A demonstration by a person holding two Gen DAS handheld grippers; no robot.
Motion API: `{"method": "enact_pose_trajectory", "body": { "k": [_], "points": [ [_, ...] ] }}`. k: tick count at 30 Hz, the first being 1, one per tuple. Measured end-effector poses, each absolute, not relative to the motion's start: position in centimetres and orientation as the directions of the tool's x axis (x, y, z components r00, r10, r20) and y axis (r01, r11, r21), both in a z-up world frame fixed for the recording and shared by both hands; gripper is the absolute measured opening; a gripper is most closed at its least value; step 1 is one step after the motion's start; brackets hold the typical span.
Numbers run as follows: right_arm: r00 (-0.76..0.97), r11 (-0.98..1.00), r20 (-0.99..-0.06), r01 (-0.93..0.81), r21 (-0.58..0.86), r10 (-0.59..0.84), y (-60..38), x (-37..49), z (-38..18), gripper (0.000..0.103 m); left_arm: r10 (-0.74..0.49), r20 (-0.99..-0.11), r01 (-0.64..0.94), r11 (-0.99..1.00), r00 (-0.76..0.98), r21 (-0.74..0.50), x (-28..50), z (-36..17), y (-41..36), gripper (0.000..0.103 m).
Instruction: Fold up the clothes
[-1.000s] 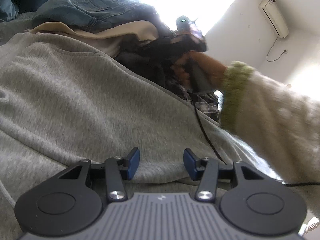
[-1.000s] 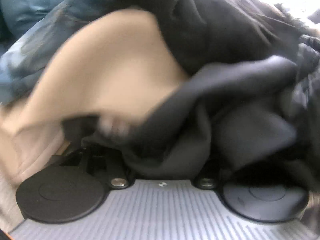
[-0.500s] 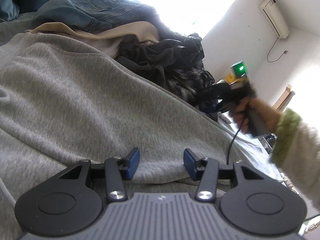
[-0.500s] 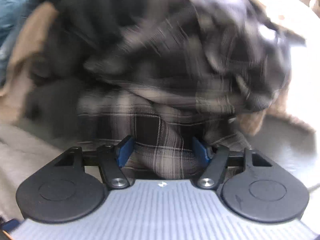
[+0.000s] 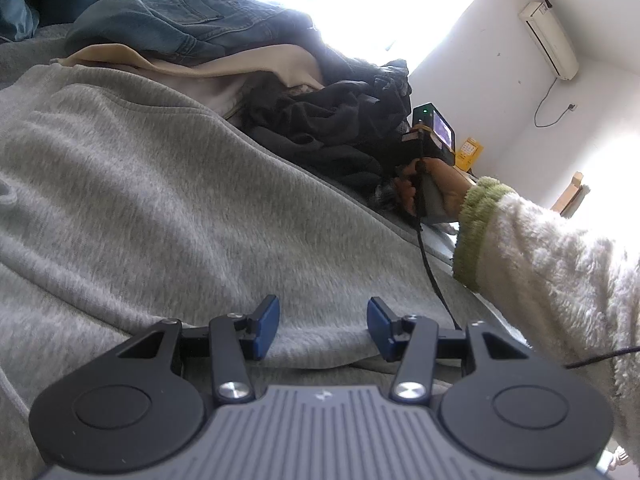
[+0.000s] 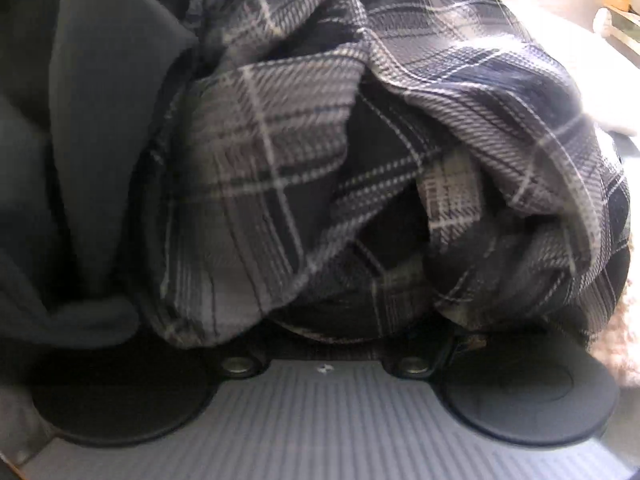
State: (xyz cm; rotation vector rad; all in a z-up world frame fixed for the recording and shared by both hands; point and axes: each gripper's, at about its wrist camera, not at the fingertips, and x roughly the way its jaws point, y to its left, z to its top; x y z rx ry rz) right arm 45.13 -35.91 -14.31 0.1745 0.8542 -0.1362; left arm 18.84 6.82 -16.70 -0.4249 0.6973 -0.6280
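Two grippers show, one per hand, and five garments can be counted, though the dark heap may hide more.

In the left wrist view the left gripper (image 5: 323, 328) sits at 6 o'clock. Its jaws stand about half open, the two blue pads (image 5: 266, 327) apart with a fold of the grey sweatshirt (image 5: 168, 208) lying between and under them; the pads do not press on it. The sweatshirt spreads over the whole left and middle of that view.

Beyond it, from 11 to 12 o'clock, lies the heap: one pair of blue jeans (image 5: 180, 24) on top, one beige garment (image 5: 224, 68) under it, and one black garment (image 5: 336, 128) to the right of that, at about 1 o'clock.

At 2 o'clock a hand (image 5: 436, 188) in a fluffy cream sleeve (image 5: 560, 280) with a green cuff holds the right gripper (image 5: 430, 140), its nose pushed into the low end of the dark heap. A black cable (image 5: 434, 276) hangs from it across the sweatshirt.

In the right wrist view one plaid shirt (image 6: 360, 152) fills the middle and right, crumpled and draped over the front of the gripper, with a dark grey cloth (image 6: 92, 152) at 9 o'clock. The fingers are buried under the plaid, so I cannot tell how wide the jaws stand or whether they grip the cloth.
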Motion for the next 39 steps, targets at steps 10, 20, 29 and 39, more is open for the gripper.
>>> {"method": "enact_pose_trajectory", "body": {
  "k": [10,20,29,39],
  "points": [
    [0.603,0.993,-0.791,0.106,-0.045,-0.1,-33.2,33.1,-7.6,0.07,-0.657,-0.46,0.379,0.737,0.597,-0.56,18.7,-16.7,6.8,0.05],
    [0.459,0.835,-0.79,-0.537,0.118,0.407,-16.0,32.9,-8.4,0.071,-0.661,-0.47,0.376,0.734,0.585,-0.566,18.6,-16.5,7.1,0.05],
    [0.286,0.79,-0.879,-0.595,0.148,0.381,-15.6,36.5,-13.2,0.068,-0.671,-0.469,0.381,0.727,0.575,-0.571,18.8,-16.5,7.2,0.05],
    [0.541,0.764,-0.778,-0.633,-0.128,0.318,-14.3,33.0,-10.8,0.005,-0.656,-0.48,0.386,0.743,0.582,-0.547,18.7,-16.5,7.0,0.05]
  ]
}}
